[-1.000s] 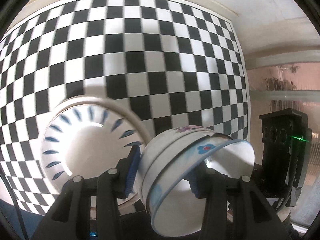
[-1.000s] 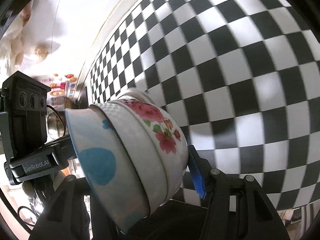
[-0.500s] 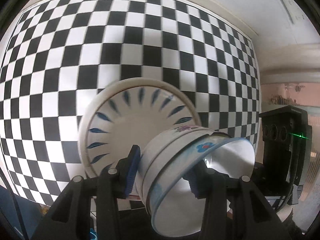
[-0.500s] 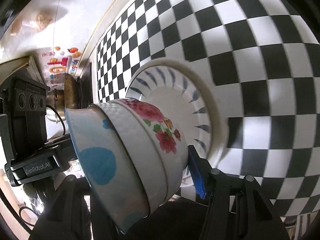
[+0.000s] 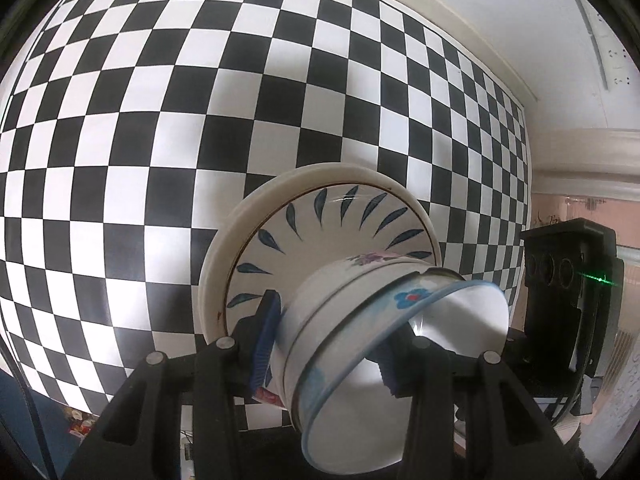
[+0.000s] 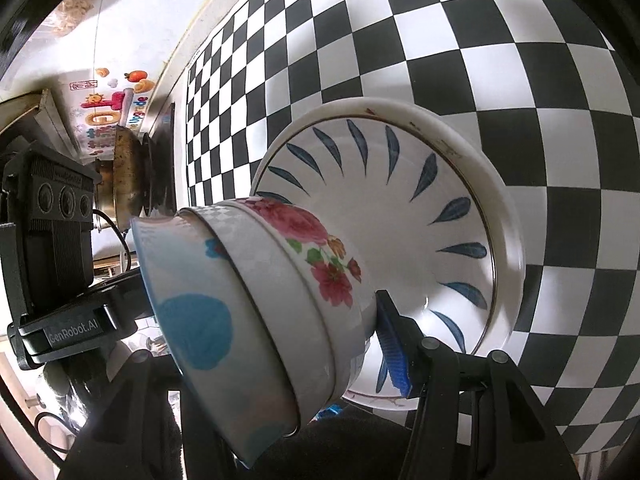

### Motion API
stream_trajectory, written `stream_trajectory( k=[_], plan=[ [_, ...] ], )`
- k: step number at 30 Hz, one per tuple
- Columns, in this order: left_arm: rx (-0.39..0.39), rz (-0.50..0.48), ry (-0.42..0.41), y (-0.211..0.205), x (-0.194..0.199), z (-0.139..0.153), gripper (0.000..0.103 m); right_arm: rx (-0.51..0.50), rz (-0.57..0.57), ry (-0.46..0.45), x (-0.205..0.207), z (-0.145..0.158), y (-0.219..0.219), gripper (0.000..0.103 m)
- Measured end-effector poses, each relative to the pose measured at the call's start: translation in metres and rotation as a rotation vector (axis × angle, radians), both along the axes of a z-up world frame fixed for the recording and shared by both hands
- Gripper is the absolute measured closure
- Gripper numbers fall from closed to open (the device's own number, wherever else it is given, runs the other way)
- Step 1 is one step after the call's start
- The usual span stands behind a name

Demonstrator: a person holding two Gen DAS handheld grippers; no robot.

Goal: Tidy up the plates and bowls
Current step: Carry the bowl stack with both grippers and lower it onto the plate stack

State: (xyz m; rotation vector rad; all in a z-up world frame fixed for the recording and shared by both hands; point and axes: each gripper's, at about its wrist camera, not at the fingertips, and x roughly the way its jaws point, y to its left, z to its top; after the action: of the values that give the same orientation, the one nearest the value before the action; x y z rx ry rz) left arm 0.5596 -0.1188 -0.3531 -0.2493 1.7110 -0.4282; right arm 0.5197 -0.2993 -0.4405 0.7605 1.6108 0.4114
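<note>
Both grippers clamp one stack of nested bowls from opposite sides; in the right wrist view the stack shows pink flowers and a blue-spotted outer bowl. My left gripper and right gripper are shut on it, blue pads against its walls. The stack hangs just over a white plate with blue leaf marks, which rests on a larger white plate on the checkered table. The plates also show in the right wrist view. Whether the stack touches the plate is hidden.
The black-and-white checkered cloth covers the table around the plates. A metal pot stands at the far edge by a wall with colourful stickers. The opposite gripper's black body sits close at the right.
The grippers carried the bowl stack sideways across the table until it came over the blue-leaf plate; the plate shifted from the left toward the middle, behind the stack. The grip is unchanged.
</note>
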Motion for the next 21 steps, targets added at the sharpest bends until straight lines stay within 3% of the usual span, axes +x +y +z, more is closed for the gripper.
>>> stream_trajectory(
  k=[8, 21],
  plan=[
    [0.012, 0.015, 0.031, -0.003, -0.002, -0.016, 0.062, -0.031, 0.002, 0.017, 0.004, -0.009, -0.002, 0.047],
    [0.015, 0.052, 0.023, 0.002, -0.007, -0.02, 0.063, -0.079, 0.007, -0.005, 0.01, -0.007, -0.005, 0.047]
  ],
)
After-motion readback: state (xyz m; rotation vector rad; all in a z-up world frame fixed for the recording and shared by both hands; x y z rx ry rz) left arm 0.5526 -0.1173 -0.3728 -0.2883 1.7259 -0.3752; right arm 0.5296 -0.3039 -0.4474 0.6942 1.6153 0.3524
